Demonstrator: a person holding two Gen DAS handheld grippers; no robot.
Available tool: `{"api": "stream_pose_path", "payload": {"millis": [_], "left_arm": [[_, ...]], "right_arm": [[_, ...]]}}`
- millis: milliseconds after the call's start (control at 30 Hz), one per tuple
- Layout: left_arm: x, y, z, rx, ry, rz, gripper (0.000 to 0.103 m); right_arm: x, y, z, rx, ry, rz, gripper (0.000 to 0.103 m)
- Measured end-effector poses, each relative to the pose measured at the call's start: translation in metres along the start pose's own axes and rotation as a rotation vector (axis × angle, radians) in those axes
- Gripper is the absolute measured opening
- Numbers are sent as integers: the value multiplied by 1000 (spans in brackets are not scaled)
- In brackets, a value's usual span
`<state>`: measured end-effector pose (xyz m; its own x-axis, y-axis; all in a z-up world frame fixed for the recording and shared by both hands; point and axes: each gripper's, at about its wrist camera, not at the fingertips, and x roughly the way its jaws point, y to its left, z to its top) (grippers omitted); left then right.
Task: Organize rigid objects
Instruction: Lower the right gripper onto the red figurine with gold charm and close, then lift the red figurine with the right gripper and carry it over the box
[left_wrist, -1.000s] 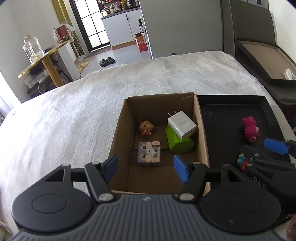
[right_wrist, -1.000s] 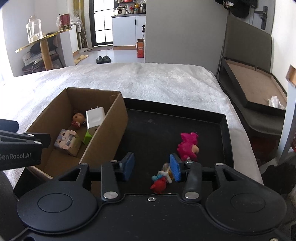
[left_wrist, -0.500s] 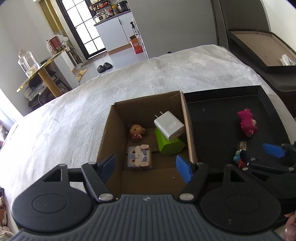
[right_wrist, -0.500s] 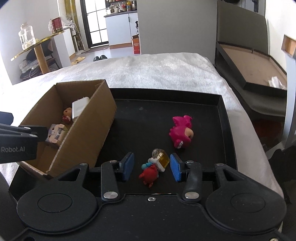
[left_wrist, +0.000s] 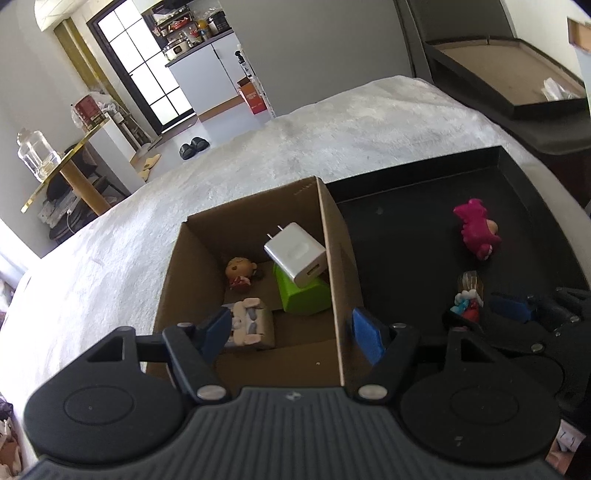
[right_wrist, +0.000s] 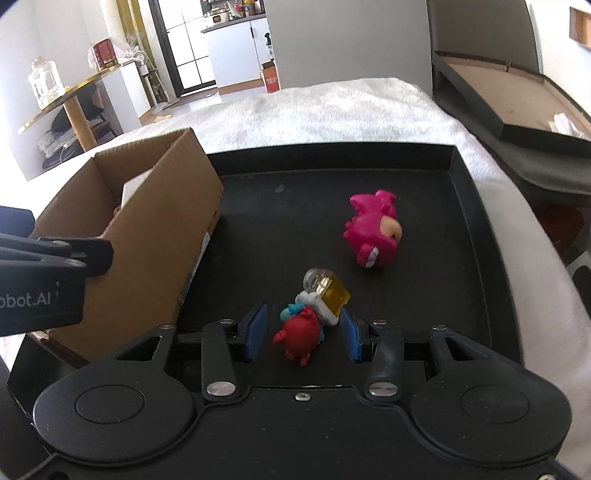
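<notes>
Red figurine (right_wrist: 301, 332) lies in black tray (right_wrist: 461, 192), between right gripper (right_wrist: 303, 330) jaws, untouched; left gripper (left_wrist: 291, 328) jaws open over cardboard box (left_wrist: 341, 295).

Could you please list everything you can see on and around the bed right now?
cardboard box: 1, brown, on the bed beside the tray
charger: 1, white, in the box on the green block
green block: 1, in the box
doll figure: 1, brown-headed, in the box
rabbit cube: 1, grey, in the box
tray: 1, black, on the bed
pink toy: 1, on the tray
red keychain toy: 1, on the tray between the right tool's fingers
left tool: 1, black, open over the box
right tool: 1, black, open
</notes>
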<state>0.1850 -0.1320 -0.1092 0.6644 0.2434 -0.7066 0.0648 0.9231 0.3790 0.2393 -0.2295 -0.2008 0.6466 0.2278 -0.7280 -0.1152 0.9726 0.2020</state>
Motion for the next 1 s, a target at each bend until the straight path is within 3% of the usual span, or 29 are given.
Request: {"api": "stream_pose_path", "payload": {"millis": [300,400,533,667,1000], "left_arm": [[10,-7,0,16,-9,7,62],[10,-7,0,6,-11,-13,52],[7,-11,1,-12,-17,-54,24],[5,-15,1,-23,-20,-74,11],[-3,-15,0,-34,-27,-79,9]], "right_arm": [[8,-1,0,-19,-4,-16,44],[11,-1,-1,-21,-2,-20,39],[9,-3,1,-3,11,-27,37],[6,-5,-2,3,9,-42,37],[-8,-10,-1,8,-3,-77,37]]}}
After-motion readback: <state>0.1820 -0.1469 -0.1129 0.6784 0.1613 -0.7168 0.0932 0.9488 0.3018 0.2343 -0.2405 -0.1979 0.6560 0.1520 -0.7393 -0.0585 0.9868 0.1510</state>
